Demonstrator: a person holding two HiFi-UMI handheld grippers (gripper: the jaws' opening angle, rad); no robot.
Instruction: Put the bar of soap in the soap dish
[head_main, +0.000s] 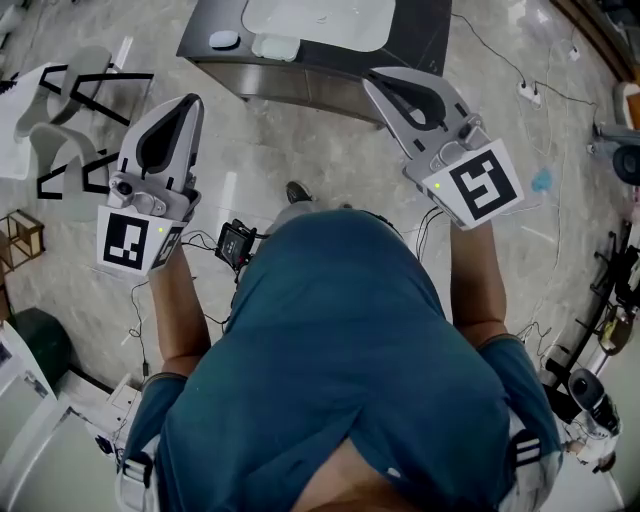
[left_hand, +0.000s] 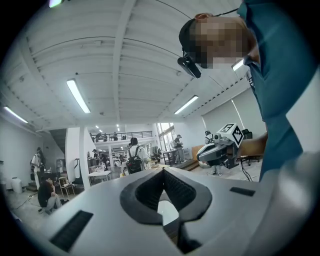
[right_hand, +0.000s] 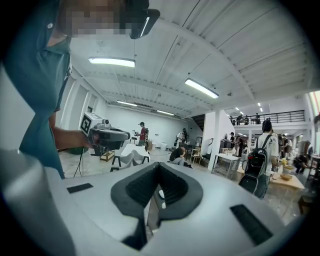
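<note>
Marble floor (head_main: 290, 150) — left gripper (head_main: 190, 100), right gripper (head_main: 370, 78) closed, empty, level.

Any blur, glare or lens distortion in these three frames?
Head view: sharp, evenly lit, soft sheen on the floor. Left gripper view: strong fisheye, black corners, ceiling strip light blown out. Right gripper view: same fisheye and corners, nearest strip light glaring.

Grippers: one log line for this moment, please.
left gripper shut, empty | right gripper shut, empty | both held level, facing counter
</note>
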